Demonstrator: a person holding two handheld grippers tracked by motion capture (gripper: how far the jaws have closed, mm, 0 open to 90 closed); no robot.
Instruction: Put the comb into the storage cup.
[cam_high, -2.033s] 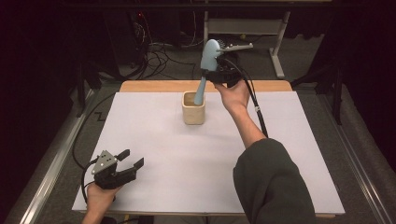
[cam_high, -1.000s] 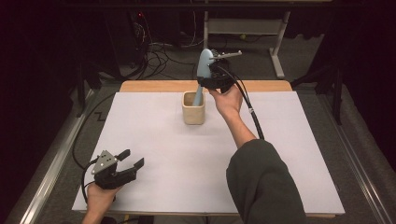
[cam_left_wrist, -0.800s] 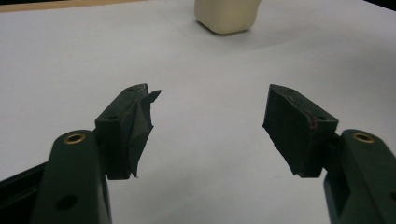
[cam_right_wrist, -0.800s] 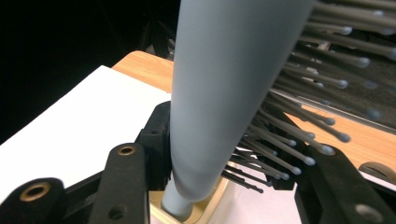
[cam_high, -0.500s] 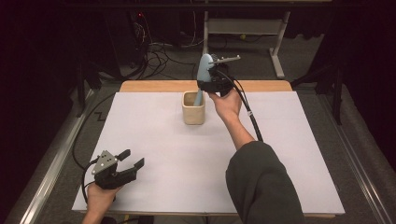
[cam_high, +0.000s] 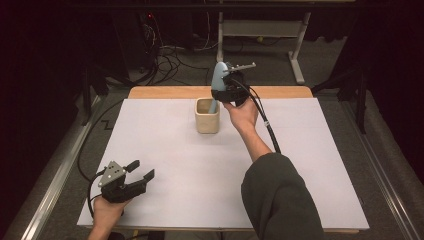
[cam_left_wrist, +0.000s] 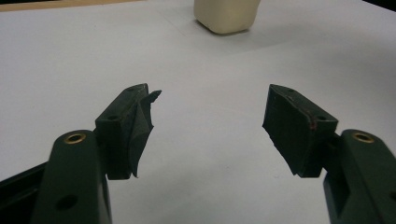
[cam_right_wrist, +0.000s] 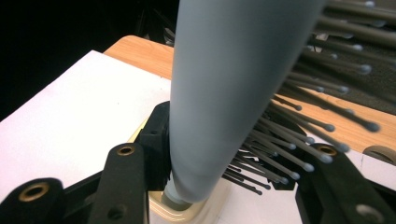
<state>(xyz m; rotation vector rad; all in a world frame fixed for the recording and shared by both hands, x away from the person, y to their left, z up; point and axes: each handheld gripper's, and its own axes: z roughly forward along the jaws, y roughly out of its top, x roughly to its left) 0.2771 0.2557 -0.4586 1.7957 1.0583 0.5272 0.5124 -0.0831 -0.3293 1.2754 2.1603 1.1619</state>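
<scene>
The right tool gripped a blue hairbrush, its handle down inside the cream cup on the worktop. The left tool rested spread wide, holding nothing, near the front edge.

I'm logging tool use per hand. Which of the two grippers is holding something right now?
The right gripper, at the far side of the table, is shut on the blue-grey hairbrush, handle down in the cream cup. The left gripper rests open.
</scene>
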